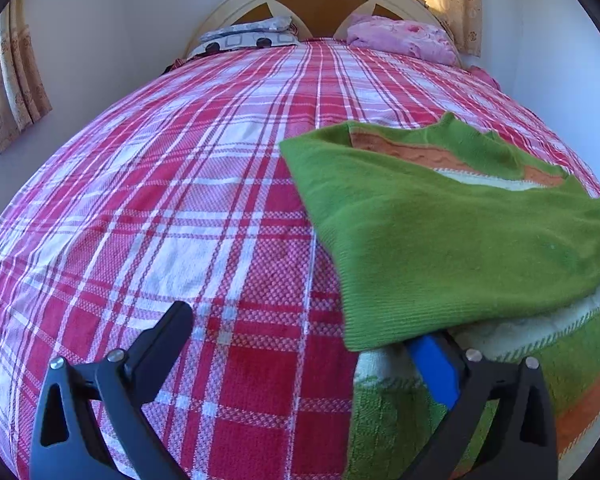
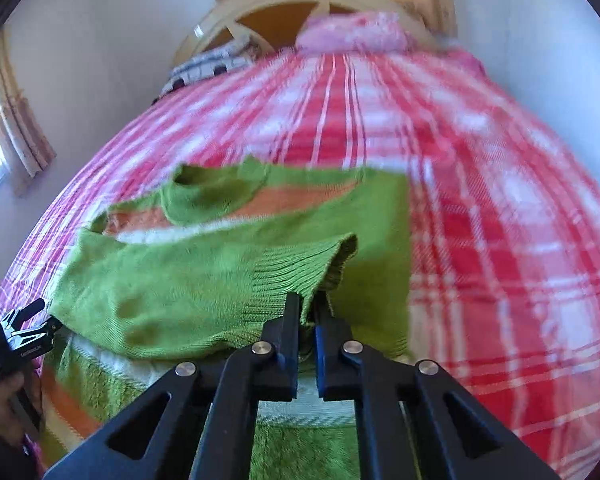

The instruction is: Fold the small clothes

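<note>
My right tongs [image 2: 308,312] pinch the sweater's [image 2: 204,280] cuff; the sleeve lies crosswise, hiding the body. Left tongs [image 1: 300,328] gape, empty.

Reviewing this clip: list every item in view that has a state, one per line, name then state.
green sweater: on the bed, one sleeve folded across the striped body
sleeve cuff: ribbed, pinched in the right gripper
right gripper: shut on the sleeve cuff
left gripper: open wide, one finger tucked under the sweater's edge, gripping nothing
plaid bedspread: spread flat
curtains: hanging partly drawn
</note>
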Tool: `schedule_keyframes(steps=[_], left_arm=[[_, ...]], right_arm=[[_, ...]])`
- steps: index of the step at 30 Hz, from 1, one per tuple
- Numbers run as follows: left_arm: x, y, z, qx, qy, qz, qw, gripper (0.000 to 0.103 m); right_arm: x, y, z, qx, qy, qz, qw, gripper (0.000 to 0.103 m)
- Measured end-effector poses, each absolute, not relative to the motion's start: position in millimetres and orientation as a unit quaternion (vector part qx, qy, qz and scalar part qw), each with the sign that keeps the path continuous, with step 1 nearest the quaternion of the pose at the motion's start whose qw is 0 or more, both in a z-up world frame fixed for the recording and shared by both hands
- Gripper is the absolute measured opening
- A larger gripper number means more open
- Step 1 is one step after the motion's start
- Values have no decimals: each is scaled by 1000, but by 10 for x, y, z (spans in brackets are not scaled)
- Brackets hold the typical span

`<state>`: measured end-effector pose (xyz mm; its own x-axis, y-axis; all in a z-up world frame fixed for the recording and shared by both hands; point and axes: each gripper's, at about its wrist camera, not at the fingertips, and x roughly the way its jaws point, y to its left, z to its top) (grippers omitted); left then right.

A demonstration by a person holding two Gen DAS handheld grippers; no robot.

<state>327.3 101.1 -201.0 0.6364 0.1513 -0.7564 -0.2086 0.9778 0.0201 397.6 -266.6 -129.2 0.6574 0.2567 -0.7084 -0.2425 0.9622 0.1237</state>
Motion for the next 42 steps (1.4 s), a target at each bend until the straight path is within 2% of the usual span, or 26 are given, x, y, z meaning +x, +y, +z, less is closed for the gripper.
schedule_keyframes(steps=[3, 7, 11, 12, 13, 17, 19, 22, 25, 30, 38, 42], left_arm=[[3280, 1013, -2026, -38, 419, 97, 902, 103], [3269, 994, -2025, -33, 418, 97, 903, 103], [3163, 978, -1955, -30, 404, 93, 910, 103], [3126, 977, -1943, -30, 406, 91, 909, 103], [3063, 981, -1923, -31, 410, 92, 907, 103], [2797, 946, -1747, -20, 381, 84, 920, 103], [2724, 915, -1595, -12, 358, 90, 929, 103], [2758, 876, -1363, -33, 322, 79, 943, 103], [3017, 752, -1356, -16, 323, 77, 943, 103], [3376, 660, -1828, 3, 392, 84, 916, 103], [3363, 766, -1941, -34, 408, 67, 910, 103], [3310, 668, -1919, -8, 399, 80, 914, 103]], right_arm=[[4004, -2777, -1217, 13, 381, 116, 917, 5], [4168, -2848, -1545, 9, 434, 100, 896, 5], [4155, -2898, -1618, 16, 432, 95, 897, 6], [4140, -2912, -1588, 17, 432, 93, 897, 12], [4109, -2936, -1543, 14, 432, 87, 898, 23], [3959, -2987, -1288, 4, 404, 84, 911, 40], [3925, -2918, -1147, -1, 384, 98, 918, 58], [3939, -2683, -1076, -8, 379, 146, 914, 60], [4019, -2401, -1174, -32, 382, 175, 907, 60], [4187, -2291, -1695, -53, 451, 160, 876, 60], [3973, -2302, -1677, -101, 425, 164, 885, 61], [3956, -2402, -1656, -62, 417, 163, 892, 63]])
